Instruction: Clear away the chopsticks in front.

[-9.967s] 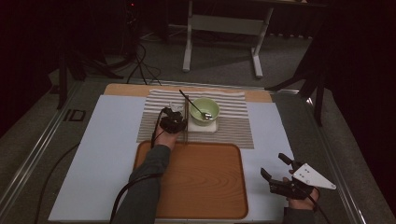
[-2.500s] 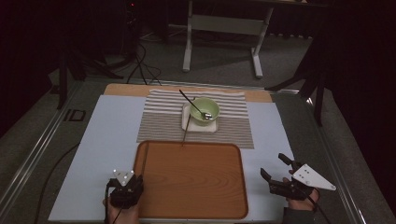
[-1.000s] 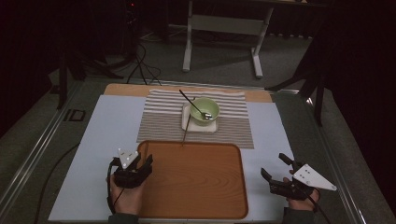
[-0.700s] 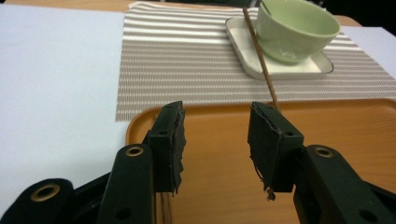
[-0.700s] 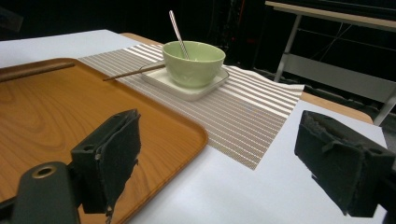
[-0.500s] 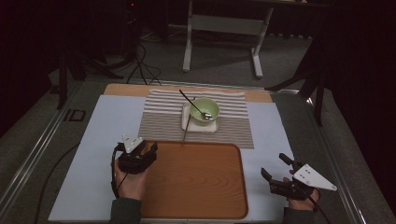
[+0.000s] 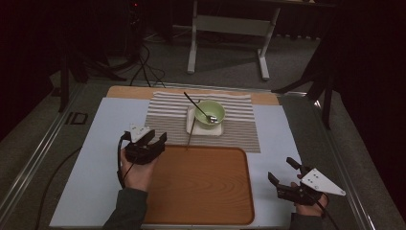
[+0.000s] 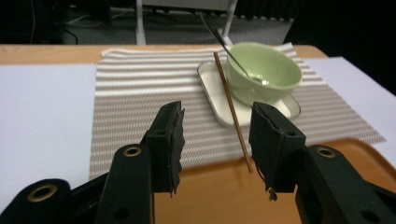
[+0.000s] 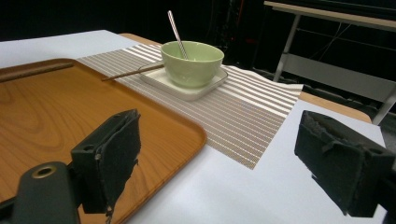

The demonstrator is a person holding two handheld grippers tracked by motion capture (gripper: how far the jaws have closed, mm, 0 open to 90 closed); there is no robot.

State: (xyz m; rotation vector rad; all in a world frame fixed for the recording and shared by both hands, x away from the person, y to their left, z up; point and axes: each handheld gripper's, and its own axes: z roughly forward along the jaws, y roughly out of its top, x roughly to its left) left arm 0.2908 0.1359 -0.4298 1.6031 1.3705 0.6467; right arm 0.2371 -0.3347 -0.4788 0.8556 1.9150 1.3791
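A light green bowl (image 7: 209, 112) with a metal spoon (image 7: 197, 105) in it stands on a small white plate (image 7: 192, 127) on the striped mat (image 7: 165, 120). One brown chopstick (image 7: 190, 134) leans off the plate's left rim, its tip reaching the wooden tray (image 7: 198, 187). My left gripper (image 7: 155, 139) hovers over the tray's far left corner, open with nothing held; in the left gripper view (image 8: 217, 116) the chopstick (image 8: 232, 109) and bowl (image 8: 264, 72) lie beyond the jaws. My right gripper (image 7: 280, 168) rests right of the tray, wide open (image 9: 224, 140) and facing the bowl (image 9: 191, 60).
A pale blue sheet (image 7: 95, 158) covers the table around the tray and mat. A wooden board edge (image 7: 129, 92) shows behind the mat. Beyond the table stand a white frame (image 7: 227, 28) and cables (image 7: 139, 62) on the floor.
My left gripper has moved away from the person and up along the tray's left edge, towards the mat. The right gripper, bowl, plate and chopstick have stayed put.
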